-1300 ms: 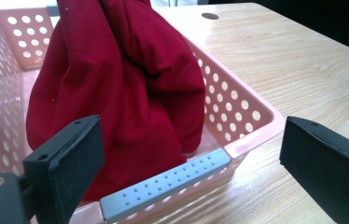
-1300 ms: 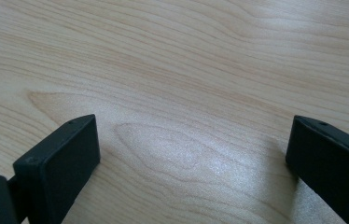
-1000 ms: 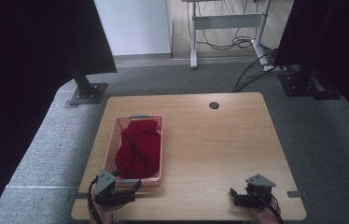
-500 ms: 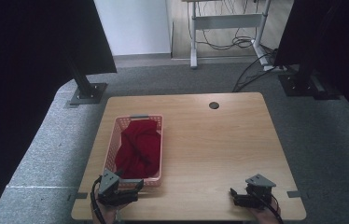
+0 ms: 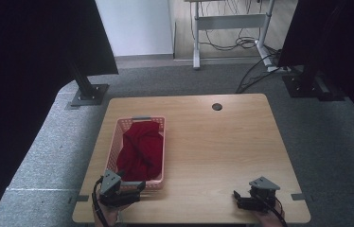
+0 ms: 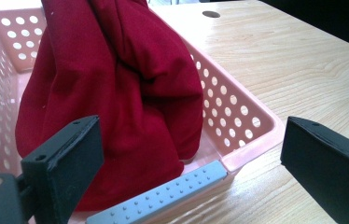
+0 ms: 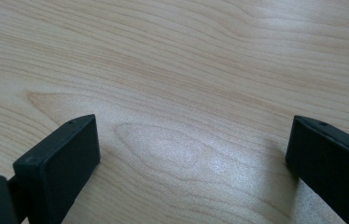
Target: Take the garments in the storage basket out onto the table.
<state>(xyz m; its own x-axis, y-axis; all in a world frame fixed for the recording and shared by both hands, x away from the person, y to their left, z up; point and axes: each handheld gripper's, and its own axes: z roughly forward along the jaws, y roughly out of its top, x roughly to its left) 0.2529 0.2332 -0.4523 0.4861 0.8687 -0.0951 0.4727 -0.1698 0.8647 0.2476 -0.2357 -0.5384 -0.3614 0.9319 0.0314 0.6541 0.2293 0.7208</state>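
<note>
At the near left corner of the tabletop point(image 5: 222, 142), the left gripper point(image 5: 135, 189), jaws spread wide, points at the red cloth point(image 6: 116, 88) in the pink basket point(image 6: 238, 116), just ahead, while the right gripper point(image 5: 237, 198) sits far off, spread too.

Red cloth point(image 6: 116, 88): its top runs past the upper edge of the left gripper view, so we cannot tell its height.
Pink basket point(image 6: 252, 123): we lose its left wall at the frame edge, beyond the left gripper point(image 6: 191, 154); its floor lies hidden under the cloth.
Person's hands: cut off by the bottom edge of the high view, behind the right gripper point(image 5: 239, 198).
</note>
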